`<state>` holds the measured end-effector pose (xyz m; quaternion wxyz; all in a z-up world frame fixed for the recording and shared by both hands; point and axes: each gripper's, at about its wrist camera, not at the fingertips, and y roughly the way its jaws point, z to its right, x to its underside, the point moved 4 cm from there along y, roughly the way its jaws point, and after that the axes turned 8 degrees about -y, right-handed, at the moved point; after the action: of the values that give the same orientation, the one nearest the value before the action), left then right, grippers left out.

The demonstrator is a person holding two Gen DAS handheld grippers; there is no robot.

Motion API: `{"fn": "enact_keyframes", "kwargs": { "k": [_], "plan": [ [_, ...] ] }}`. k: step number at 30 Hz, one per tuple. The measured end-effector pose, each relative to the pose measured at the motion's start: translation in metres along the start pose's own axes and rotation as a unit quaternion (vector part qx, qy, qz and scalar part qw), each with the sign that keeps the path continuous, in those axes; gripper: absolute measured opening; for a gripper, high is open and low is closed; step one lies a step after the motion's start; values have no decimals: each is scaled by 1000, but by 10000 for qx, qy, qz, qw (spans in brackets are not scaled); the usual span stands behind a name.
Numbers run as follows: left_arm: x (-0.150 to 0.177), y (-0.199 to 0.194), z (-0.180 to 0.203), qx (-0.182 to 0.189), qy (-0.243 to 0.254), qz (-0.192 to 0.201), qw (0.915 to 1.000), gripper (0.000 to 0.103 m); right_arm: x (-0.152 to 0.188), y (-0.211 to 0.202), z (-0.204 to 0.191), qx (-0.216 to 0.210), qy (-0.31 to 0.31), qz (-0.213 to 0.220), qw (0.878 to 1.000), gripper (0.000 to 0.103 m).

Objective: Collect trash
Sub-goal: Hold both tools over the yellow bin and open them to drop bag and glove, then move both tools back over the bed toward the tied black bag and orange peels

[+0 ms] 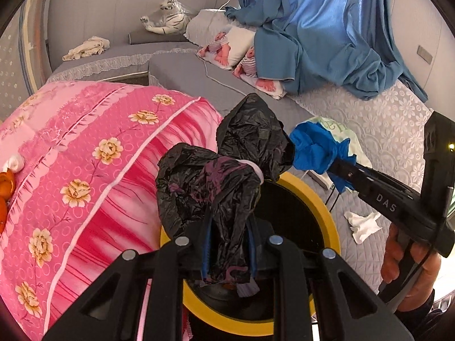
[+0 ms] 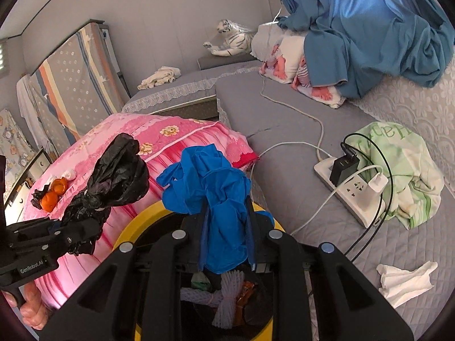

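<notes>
My left gripper [image 1: 229, 244] is shut on a crumpled black plastic bag [image 1: 216, 176] and holds it over the yellow-rimmed trash bin [image 1: 327, 213]. My right gripper [image 2: 226, 236] is shut on a crumpled blue glove [image 2: 216, 184] above the same bin [image 2: 136, 218], which holds a white net and wrappers [image 2: 227, 298]. In the right wrist view the left gripper [image 2: 82, 227] with the black bag [image 2: 119, 170] is at the left. In the left wrist view the right gripper [image 1: 310, 156] with the blue glove [image 1: 315, 147] is at the right. A white crumpled tissue [image 2: 403, 281] lies on the bed; it also shows in the left wrist view [image 1: 362, 224].
A pink flowered quilt [image 1: 85, 156] lies left of the bin, with orange peels [image 2: 52, 193] and a small white wad [image 2: 69, 174] on it. A power strip [image 2: 352, 190] with chargers and cables, a green cloth [image 2: 403, 164], pillows and a blue curtain [image 2: 369, 28] are on the grey bed [image 2: 284, 142].
</notes>
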<state>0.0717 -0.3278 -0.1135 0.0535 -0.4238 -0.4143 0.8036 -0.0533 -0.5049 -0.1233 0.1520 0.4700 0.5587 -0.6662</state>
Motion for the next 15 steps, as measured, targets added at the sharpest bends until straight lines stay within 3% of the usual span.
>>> {"fn": "enact_keyframes", "kwargs": {
  "k": [4, 6, 8, 15],
  "plan": [
    [0, 0, 1, 9, -9, 6, 10000, 22, 1, 2, 2, -12, 84, -43, 10000, 28],
    [0, -1, 0, 73, -69, 12, 9999, 34, 2, 2, 4, -34, 152, -53, 9999, 35],
    [-2, -3, -1, 93, -110, 55, 9999, 51, 0, 2, 7, 17, 200, -42, 9998, 49],
    [-7, -14, -11, 17, -262, 294, 9992, 70, -3, -4, 10, -4, 278, 86, 9996, 51]
  ]
}}
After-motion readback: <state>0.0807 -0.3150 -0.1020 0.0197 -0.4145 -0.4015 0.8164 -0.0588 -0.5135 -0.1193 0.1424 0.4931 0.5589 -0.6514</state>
